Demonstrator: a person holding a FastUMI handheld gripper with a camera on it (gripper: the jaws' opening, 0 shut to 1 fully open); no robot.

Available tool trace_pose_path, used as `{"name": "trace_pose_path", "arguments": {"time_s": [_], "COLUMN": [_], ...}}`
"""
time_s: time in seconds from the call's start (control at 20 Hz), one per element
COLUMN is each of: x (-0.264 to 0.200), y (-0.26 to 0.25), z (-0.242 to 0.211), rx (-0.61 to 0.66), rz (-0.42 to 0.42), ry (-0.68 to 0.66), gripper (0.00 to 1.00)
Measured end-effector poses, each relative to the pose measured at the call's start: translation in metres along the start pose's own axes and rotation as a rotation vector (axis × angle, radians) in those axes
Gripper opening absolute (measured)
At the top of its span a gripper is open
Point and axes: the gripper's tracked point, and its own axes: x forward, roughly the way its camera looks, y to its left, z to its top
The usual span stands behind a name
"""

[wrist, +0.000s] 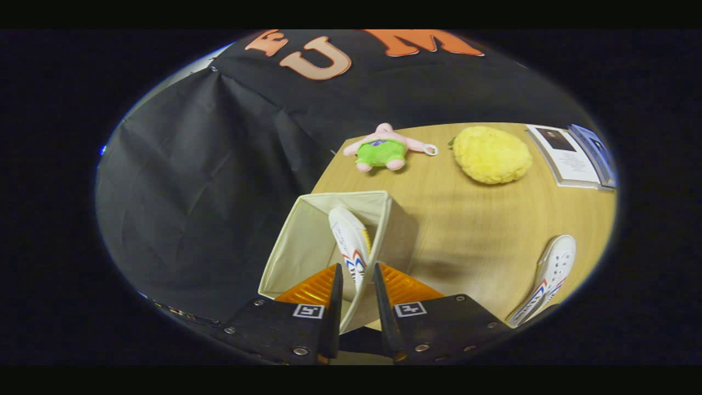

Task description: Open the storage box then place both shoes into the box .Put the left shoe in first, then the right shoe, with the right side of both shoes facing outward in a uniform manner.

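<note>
- Gripper view: gripper (pixel 357 274) sits above the near edge of the storage box (pixel 296 241), pointing down into it.
- Fingers (pixel 334 296) are narrow, with 1 shoe (pixel 351 241) between them. The heel end of that shoe sits in the gap; cannot tell if both fingers actually press on it.
- That shoe stands on its side inside the box, toe toward the far wall, sole edge to the right. It is white with red and blue stripes near the heel.
- Box is an open-top fabric cube, cream inside, tan outside. It stands at the left edge of the table (pixel 482 230), close to the near-left corner.
- Second shoe (pixel 548 277) lies on the table, near right, well apart from the box. White canvas, eyelets visible, same red and blue stripes, toe pointing far.
- Pink plush toy (pixel 384 147) with green shorts lies at the far side of the table, beyond the box. A small white ring is attached on its right side.
- Yellow round cushion (pixel 491 154) lies to the right of the toy, near it but not touching.
- Booklets (pixel 573 156), at least 2, lie at the far right of the table, right of the cushion.
- Tabletop is light wood. Box casts a shadow to its right on the wood.
- Black cloth (pixel 219 164) hangs behind and to the left of the table, creased, as the booth wall.
</note>
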Motion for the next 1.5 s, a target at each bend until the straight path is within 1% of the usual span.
{"name": "trace_pose_path", "arguments": {"time_s": [0.05,0.1,0.15,0.25,0.35,0.4,0.45,0.5,0.6,0.75,0.85,0.95,1.05,1.2,1.3,1.35,1.4,1.5], "x": [-0.008,-0.014,-0.02,-0.029,-0.04,-0.045,-0.049,-0.052,-0.062,-0.078,-0.084,-0.087,-0.08,-0.069,-0.059,-0.055,-0.052,-0.05], "y": [-0.019,-0.039,-0.062,-0.107,-0.15,-0.169,-0.184,-0.197,-0.223,-0.259,-0.282,-0.302,-0.311,-0.312,-0.309,-0.304,-0.302,-0.301], "z": [0.001,-0.002,-0.007,-0.019,-0.038,-0.048,-0.058,-0.071,-0.092,-0.107,-0.114,-0.127,-0.143,-0.151,-0.152,-0.148,-0.148,-0.146], "rx": [0.011,0.021,0.032,0.058,0.103,0.128,0.152,0.175,0.248,0.313,0.299,0.278,0.286,0.328,0.346,0.366,0.382,0.385], "rz": [-0.035,-0.077,-0.123,-0.222,-0.326,-0.37,-0.398,-0.404,-0.441,-0.492,-0.538,-0.587,-0.586,-0.558,-0.531,-0.51,-0.506,-0.505], "ry": [-0.016,-0.022,-0.022,-0.019,-0.004,0.006,0.013,0.033,0.054,0.051,0.05,0.084,0.126,0.123,0.131,0.116,0.12,0.136], "gripper": [0.4,0.45,0.59,0.72,0.78,0.8,0.81,0.81,0.85,0.85,0.85,0.85,0.84,0.78,0.72,0.62,0.56,0.39]}}
